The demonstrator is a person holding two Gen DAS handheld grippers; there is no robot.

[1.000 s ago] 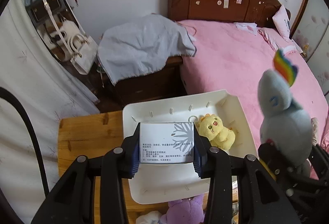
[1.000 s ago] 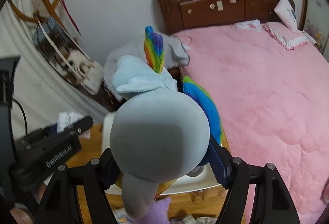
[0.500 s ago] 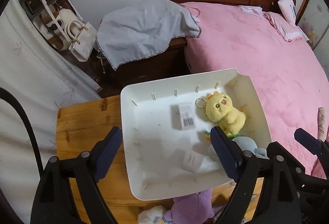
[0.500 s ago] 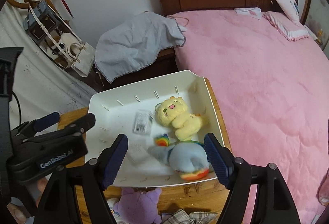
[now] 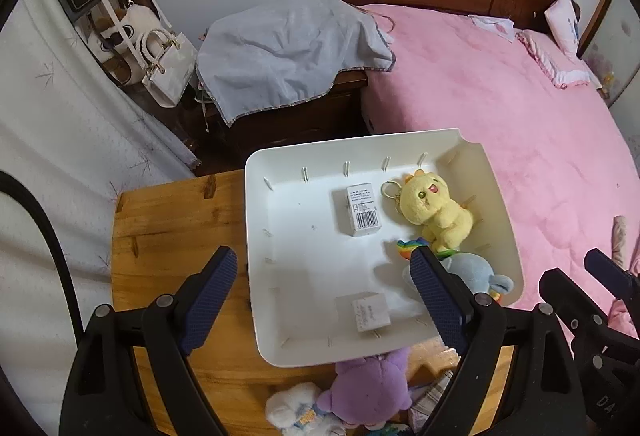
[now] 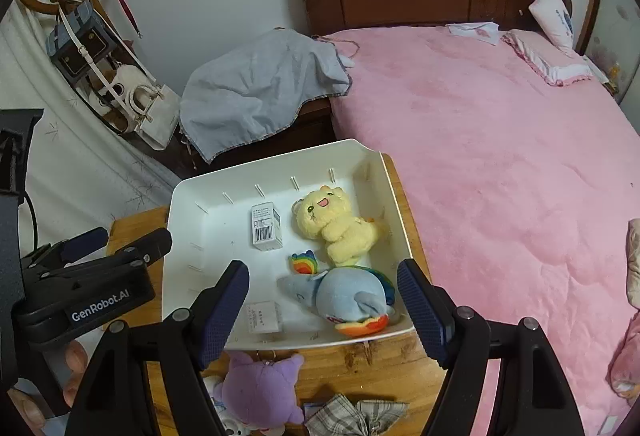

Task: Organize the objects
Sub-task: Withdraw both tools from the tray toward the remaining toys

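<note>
While the wooden bench [image 5: 172, 224] is carrying everything at the bedside, the left gripper [image 5: 324, 288] is hanging above it with its jaws spread wide and nothing between them; one blue pad is sitting over bare wood, the other over the right part of the white tray [image 5: 256, 236]. Moving rightward inside that tray, a small white box with a barcode [image 5: 362, 209] is lying flat near the far wall, and a second white box [image 5: 370, 312] is lying close to the near rim. Just beside the barcoded box, a yellow plush [image 5: 436, 213] is lying on its back, its keyring touching the tray floor. Against its lower side, a grey-blue plush with a rainbow mane [image 6: 348, 294] is resting in the tray's near right corner. The right gripper [image 6: 326, 302] is hovering over this toy, jaws wide apart and holding nothing. On the bench in front of the tray, a purple plush [image 6: 260, 388] is lying beside a white plush [image 5: 296, 410] and a plaid cloth [image 6: 352, 416]. Farther right, the pink bed [image 6: 500, 163] is filling the view.
</note>
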